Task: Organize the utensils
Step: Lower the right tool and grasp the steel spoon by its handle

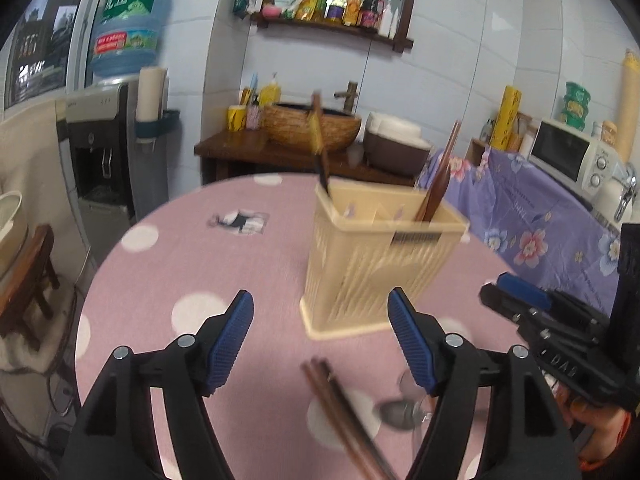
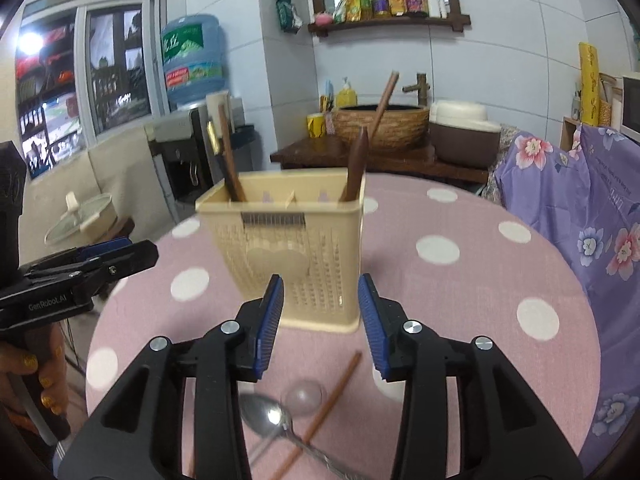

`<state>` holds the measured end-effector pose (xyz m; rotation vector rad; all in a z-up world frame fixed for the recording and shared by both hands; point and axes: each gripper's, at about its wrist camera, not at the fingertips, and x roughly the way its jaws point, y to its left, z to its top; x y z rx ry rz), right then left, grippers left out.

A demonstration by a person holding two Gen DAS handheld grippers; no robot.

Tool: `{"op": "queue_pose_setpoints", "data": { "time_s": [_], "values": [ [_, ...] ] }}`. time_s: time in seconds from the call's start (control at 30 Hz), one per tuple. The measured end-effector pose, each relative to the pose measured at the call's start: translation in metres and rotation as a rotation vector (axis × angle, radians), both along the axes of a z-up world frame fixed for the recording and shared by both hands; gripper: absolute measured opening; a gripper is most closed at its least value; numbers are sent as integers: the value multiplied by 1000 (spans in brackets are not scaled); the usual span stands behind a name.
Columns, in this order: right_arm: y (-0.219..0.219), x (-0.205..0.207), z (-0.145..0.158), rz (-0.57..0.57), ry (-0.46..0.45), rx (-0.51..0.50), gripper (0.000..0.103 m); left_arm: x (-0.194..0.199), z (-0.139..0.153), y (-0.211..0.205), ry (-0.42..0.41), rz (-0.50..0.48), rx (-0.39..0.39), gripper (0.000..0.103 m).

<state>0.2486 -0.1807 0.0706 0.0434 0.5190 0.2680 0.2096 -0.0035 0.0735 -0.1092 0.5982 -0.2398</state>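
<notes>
A cream slotted utensil holder (image 1: 376, 256) (image 2: 288, 252) stands upright on the pink dotted table. Dark wooden chopsticks (image 2: 228, 160) lean in its left compartment and brown wooden utensils (image 2: 356, 164) in its right one. In front of it lie a metal spoon (image 2: 268, 416) (image 1: 400, 412), a clear plastic spoon (image 2: 306, 396) and brown chopsticks (image 1: 340, 408) (image 2: 324, 404). My left gripper (image 1: 320, 296) (image 2: 148, 252) hangs open over the table, short of the holder, with nothing between its fingers. My right gripper (image 2: 321, 280) (image 1: 492, 288) is also open and empty, above the loose utensils.
The round table (image 2: 480, 280) ends close on the left. A purple floral cloth (image 2: 580, 220) covers furniture on the right, with a microwave (image 1: 568, 152) on it. Behind stand a wooden counter (image 1: 256, 148) with a basin and a water dispenser (image 1: 100, 148).
</notes>
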Motion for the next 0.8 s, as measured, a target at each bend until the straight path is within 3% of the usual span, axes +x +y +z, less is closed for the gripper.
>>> {"op": "queue_pose_setpoints", "data": {
  "time_s": [0.23, 0.37, 0.6, 0.8],
  "values": [
    [-11, -19, -42, 17, 114, 21, 40, -23, -51, 18, 118, 37, -13, 69],
    [-5, -25, -63, -13, 186, 14, 40, -33, -62, 15, 130, 48, 12, 68],
    [5, -36, -89, -27, 224, -37, 40, -40, -79, 5, 179, 23, 22, 67],
    [1, -40, -100, 55, 259, -102, 40, -43, -88, 0, 206, 5, 24, 67]
  ]
}}
